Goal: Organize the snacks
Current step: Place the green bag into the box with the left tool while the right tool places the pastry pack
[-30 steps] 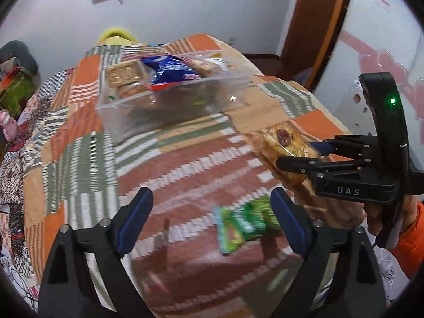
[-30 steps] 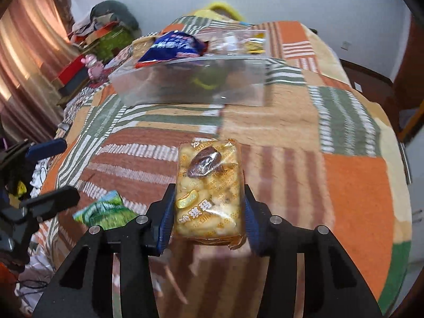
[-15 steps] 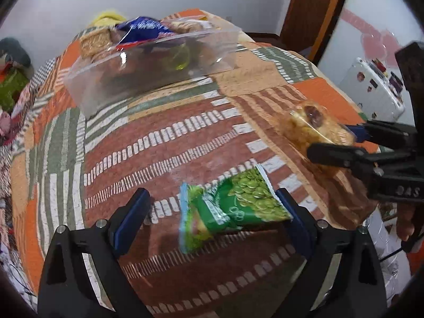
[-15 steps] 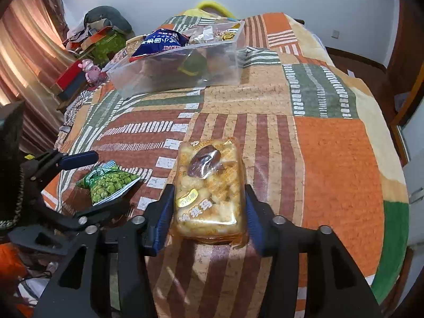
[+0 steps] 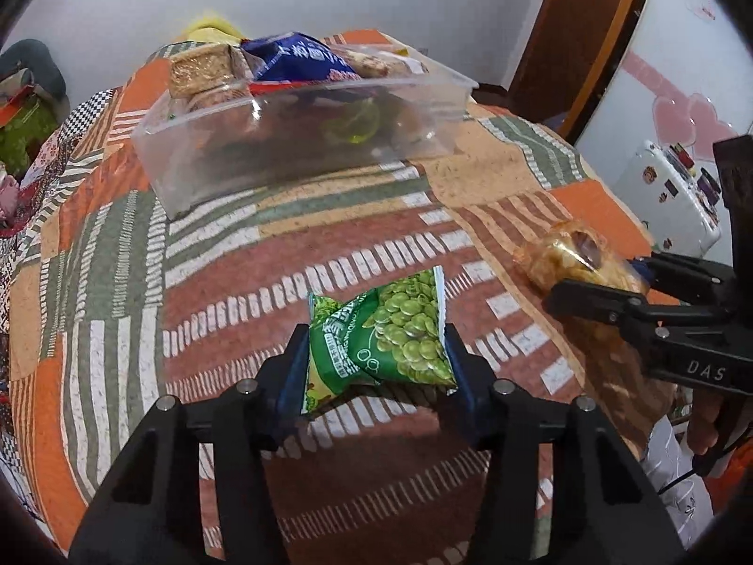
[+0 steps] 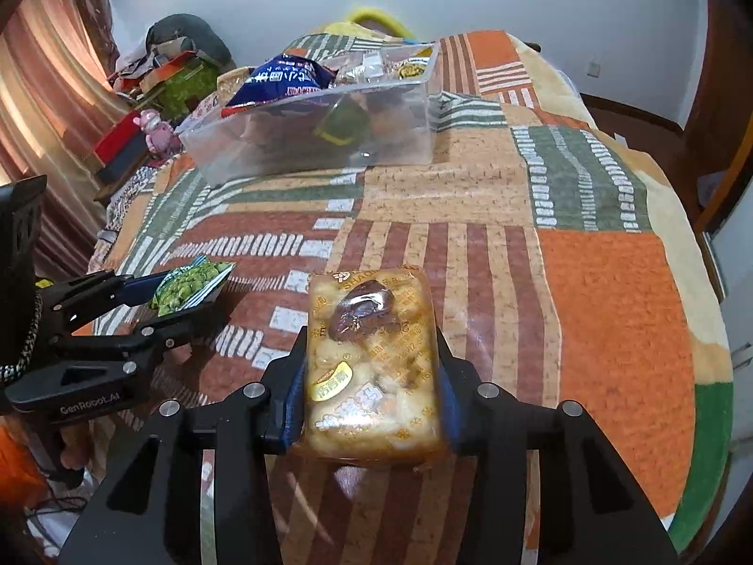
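My left gripper [image 5: 376, 367] is shut on a green pea snack packet [image 5: 381, 334], held just above the patterned table cover; it also shows in the right wrist view [image 6: 188, 289]. My right gripper [image 6: 372, 376] is shut on a yellow pastry packet [image 6: 372, 362], seen at the right in the left wrist view [image 5: 572, 254]. A clear plastic bin [image 5: 301, 141] stands at the far side, also in the right wrist view [image 6: 310, 136], and holds a blue snack bag [image 5: 296, 61] and other snacks.
The round table has an orange, green and brown patchwork cover [image 6: 588, 292]. Clutter and a pink toy [image 6: 155, 129] lie beyond the left edge. A wooden door [image 5: 579, 33] and a white fridge [image 5: 677, 188] stand at the right.
My left gripper moved down onto the green pea packet and closed on it. The right gripper kept hold of the pastry packet and drew back a little from the bin.
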Tool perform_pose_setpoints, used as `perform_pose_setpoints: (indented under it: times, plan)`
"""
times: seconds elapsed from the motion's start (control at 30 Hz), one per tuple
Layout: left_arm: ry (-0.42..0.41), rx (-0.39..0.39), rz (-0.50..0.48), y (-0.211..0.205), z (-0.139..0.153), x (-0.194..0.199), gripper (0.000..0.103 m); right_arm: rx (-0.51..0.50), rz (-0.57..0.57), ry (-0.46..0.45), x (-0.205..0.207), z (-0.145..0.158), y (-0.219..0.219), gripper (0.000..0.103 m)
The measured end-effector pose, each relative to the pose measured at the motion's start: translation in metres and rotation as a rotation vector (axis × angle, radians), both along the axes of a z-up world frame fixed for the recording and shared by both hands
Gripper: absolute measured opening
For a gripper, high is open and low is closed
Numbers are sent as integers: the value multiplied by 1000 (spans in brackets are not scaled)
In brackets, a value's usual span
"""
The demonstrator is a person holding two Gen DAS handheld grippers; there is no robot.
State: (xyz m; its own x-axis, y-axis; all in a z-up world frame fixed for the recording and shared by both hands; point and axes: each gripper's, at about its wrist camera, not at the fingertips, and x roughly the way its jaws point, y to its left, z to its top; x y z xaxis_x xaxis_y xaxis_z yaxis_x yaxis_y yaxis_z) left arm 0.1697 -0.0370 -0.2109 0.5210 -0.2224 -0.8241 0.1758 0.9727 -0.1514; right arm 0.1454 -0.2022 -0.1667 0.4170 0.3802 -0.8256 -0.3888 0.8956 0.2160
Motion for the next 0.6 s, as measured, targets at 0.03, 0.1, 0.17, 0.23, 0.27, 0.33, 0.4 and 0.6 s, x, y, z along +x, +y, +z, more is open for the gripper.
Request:
perform_pose_setpoints:
  times: [0.03, 0.1, 0.17, 0.23, 0.27, 0.33, 0.4, 0.6]
  plan:
    - [-7, -2, 5, 2, 2, 1, 52, 3, 1, -3, 1, 1, 1, 42]
    - [-26, -3, 18, 6, 9, 3, 52, 9, 4, -12, 5, 4, 3, 42]
    - [-49, -2, 30, 12, 18, 6, 52, 17, 3, -25, 10, 9, 5, 42]
    - [-74, 0, 46, 18, 28, 11, 52, 27, -1, -44, 17, 15, 7, 42]
    - [-88, 0, 54, 21, 33, 13, 52, 31, -2, -54, 21, 19, 9, 42]
    - [-117, 0, 72, 29, 44, 19, 52, 39, -6, -77, 28, 27, 11, 42]
    - [-147, 4, 90, 37, 55, 28, 52, 44, -10, -104, 36, 35, 14, 42]
    - [-195, 27, 137, 57, 72, 62, 52, 60, -25, -178, 65, 58, 23, 42]
